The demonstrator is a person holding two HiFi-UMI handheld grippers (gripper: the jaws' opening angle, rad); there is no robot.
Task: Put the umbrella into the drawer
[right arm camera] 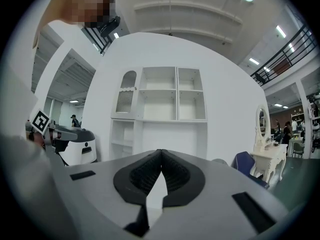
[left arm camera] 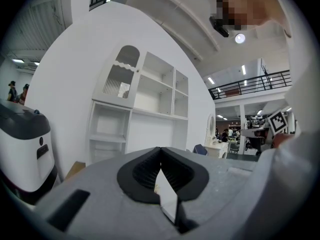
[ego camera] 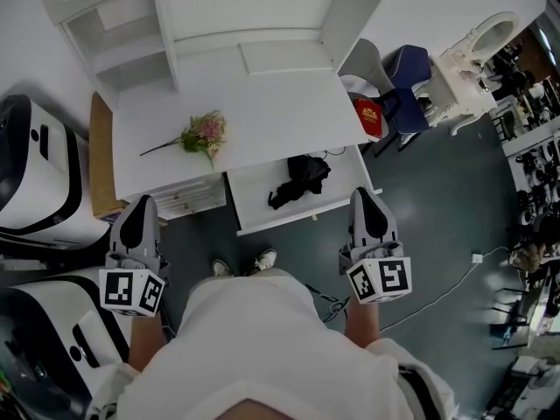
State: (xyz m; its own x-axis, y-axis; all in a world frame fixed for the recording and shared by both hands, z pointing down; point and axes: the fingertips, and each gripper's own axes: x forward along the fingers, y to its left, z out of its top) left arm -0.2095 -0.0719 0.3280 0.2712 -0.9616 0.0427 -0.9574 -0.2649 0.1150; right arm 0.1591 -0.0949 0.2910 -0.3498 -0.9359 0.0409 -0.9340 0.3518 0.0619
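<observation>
A black folded umbrella (ego camera: 297,180) lies inside the open white drawer (ego camera: 254,201) under the desk top. My left gripper (ego camera: 137,220) hangs in front of the desk's left drawer front, its jaws meeting at the tips with nothing between them. My right gripper (ego camera: 367,210) sits just right of the open drawer's front corner, also shut and empty. Both point level toward the white shelf unit (right arm camera: 159,101). In the left gripper view the left gripper (left arm camera: 160,149) faces the same shelving (left arm camera: 145,109); in the right gripper view the right gripper (right arm camera: 160,151) shows tips touching.
A bunch of pink flowers (ego camera: 203,135) lies on the white desk (ego camera: 262,112). A red book (ego camera: 368,117) rests at the desk's right edge, with a blue chair (ego camera: 404,81) and a white vanity (ego camera: 464,59) beyond. A white machine (ego camera: 35,178) stands at left. A cable (ego camera: 437,296) crosses the floor.
</observation>
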